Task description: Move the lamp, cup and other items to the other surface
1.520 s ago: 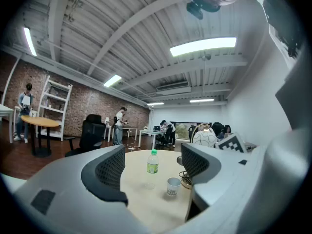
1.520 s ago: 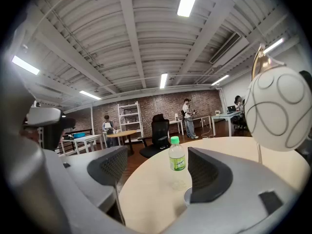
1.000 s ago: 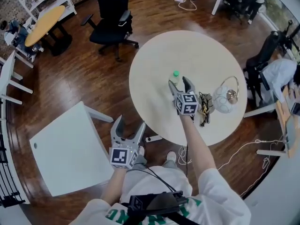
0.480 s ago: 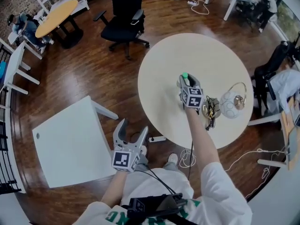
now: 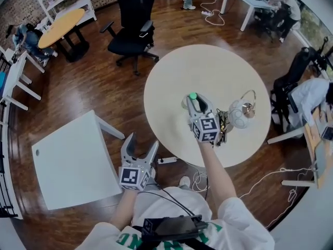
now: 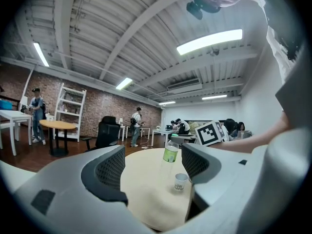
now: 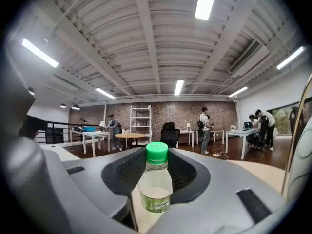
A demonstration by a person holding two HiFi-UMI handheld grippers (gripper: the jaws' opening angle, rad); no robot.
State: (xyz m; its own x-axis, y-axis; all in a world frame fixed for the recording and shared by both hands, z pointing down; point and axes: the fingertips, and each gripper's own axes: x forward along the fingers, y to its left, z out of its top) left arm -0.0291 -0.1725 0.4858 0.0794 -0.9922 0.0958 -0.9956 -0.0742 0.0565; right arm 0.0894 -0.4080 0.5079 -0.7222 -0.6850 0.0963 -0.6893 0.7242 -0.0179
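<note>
My right gripper is shut on a clear water bottle with a green cap, over the round beige table; its jaws have just been closing on the bottle. The bottle stands upright between the pads. From the left gripper view the bottle leans slightly beside a small paper cup on the tabletop. A white globe lamp with a gold ring stands to the right, black cables beside it. My left gripper hangs open over the floor, holding nothing.
A white square table stands at the lower left. A black office chair is behind the round table, a power strip lies on the wood floor, and more desks and people are at the room's edges.
The right gripper's jaws went from open around the bottle to shut on it, and hand and bottle have risen. The left gripper drifted slightly.
</note>
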